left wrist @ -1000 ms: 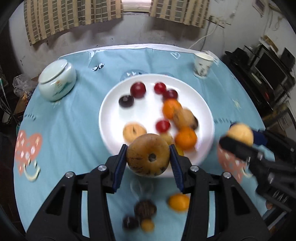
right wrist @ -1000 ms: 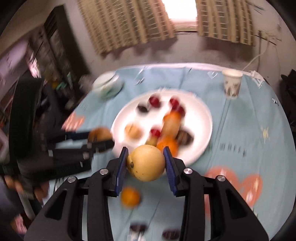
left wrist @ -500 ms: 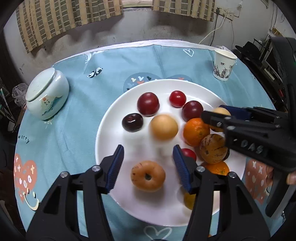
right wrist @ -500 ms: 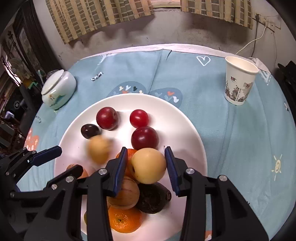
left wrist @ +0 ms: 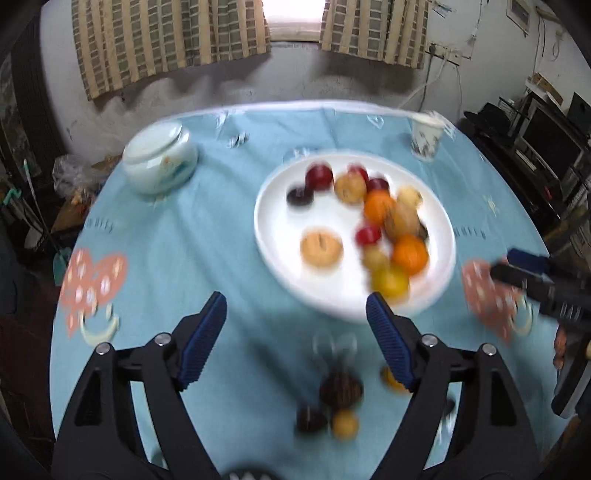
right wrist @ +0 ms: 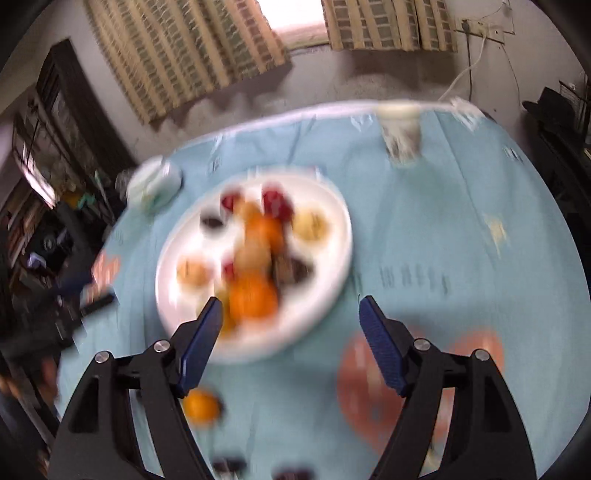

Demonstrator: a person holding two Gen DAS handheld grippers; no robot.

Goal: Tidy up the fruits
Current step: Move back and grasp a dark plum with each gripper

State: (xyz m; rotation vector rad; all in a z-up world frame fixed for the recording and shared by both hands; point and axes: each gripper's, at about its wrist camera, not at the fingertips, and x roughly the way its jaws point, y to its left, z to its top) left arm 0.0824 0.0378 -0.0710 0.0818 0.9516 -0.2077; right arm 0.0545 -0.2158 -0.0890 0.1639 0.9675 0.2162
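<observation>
Since a second ago both fruits have gone from the jaws onto the white plate [left wrist: 269, 236], and the left gripper [left wrist: 295, 339] and right gripper [right wrist: 290, 341], jaws opening and empty, hang over loose fruit [left wrist: 340, 386] on the cloth, likely next.

Daylight is glaring from the window [left wrist: 295, 18] at top centre; my views are blurring strongly, edges bending and darkening.
</observation>
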